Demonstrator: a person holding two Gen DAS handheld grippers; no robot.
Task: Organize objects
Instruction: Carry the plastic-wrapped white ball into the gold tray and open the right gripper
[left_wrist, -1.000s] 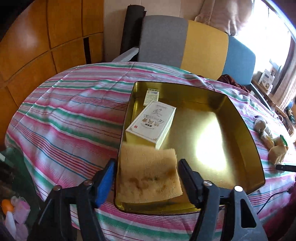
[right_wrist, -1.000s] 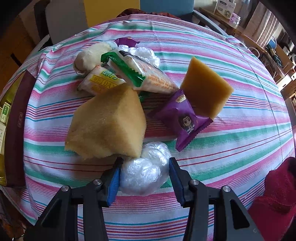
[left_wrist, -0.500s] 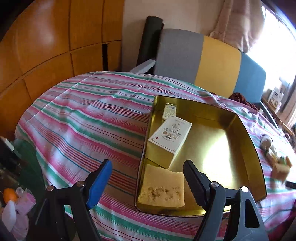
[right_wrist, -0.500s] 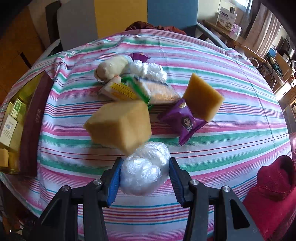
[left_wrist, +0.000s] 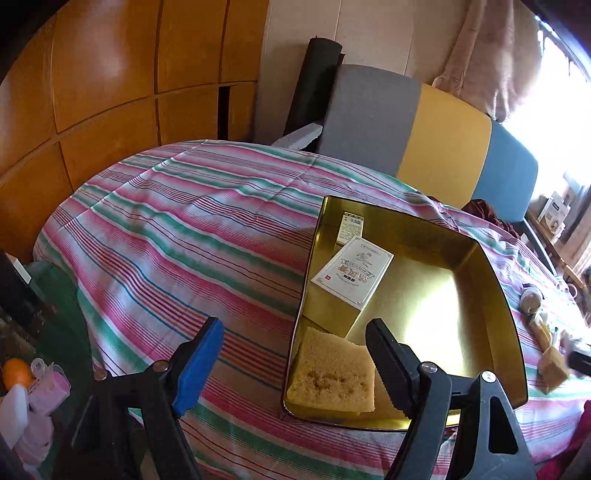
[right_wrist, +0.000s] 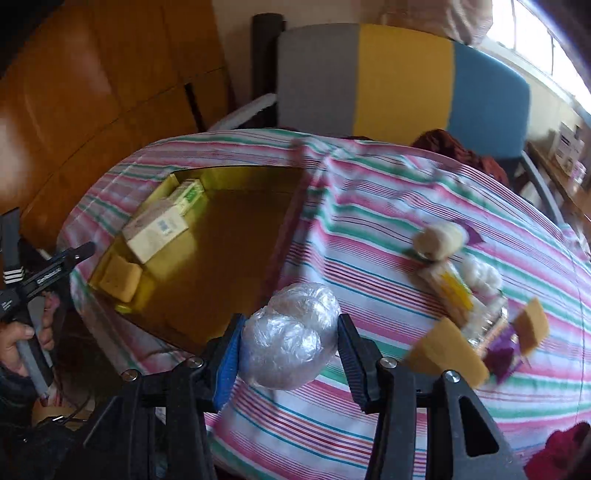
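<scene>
A home dining room: striped tablecloth (left_wrist: 177, 236); upholstered chair (left_wrist: 406, 125); wooden cabinets (left_wrist: 110, 81).

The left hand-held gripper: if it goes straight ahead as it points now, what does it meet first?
Probably the striped tablecloth, just left of the gold tray. The left hand-held gripper is open and empty; depth is hard to judge.

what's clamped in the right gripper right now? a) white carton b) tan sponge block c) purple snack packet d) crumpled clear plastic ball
d: in the right wrist view the right gripper has both fingers pressed against the crumpled clear plastic ball, lifted off the striped tablecloth.
</scene>
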